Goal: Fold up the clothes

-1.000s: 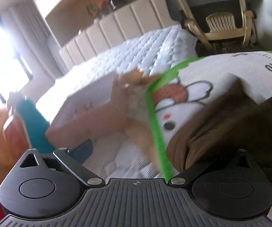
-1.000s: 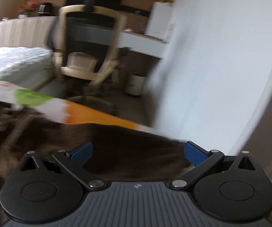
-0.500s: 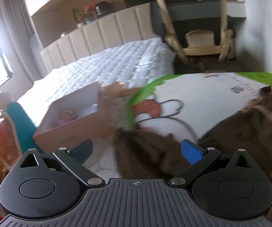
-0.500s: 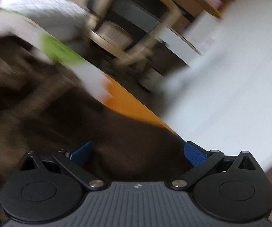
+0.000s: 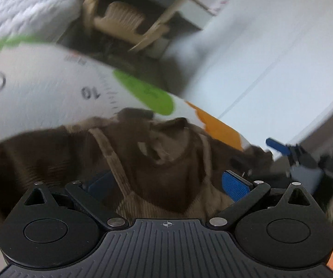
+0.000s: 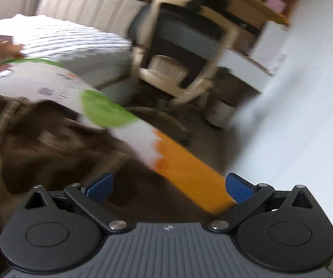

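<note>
The garment (image 5: 166,162) is dark brown with lighter tan ribbed bands. It lies on a white mat (image 5: 39,88) printed with a green blob, an orange patch with a jagged edge, black ruler ticks and a black "10". The left tool (image 5: 166,185) and right tool (image 6: 168,185) are black with blue pads. The bed (image 6: 73,41) is white and quilted, its headboard (image 6: 92,7) beige with vertical channels. The chair (image 6: 189,46) is cream-framed with black mesh. The wall (image 6: 305,92) is white.
</note>
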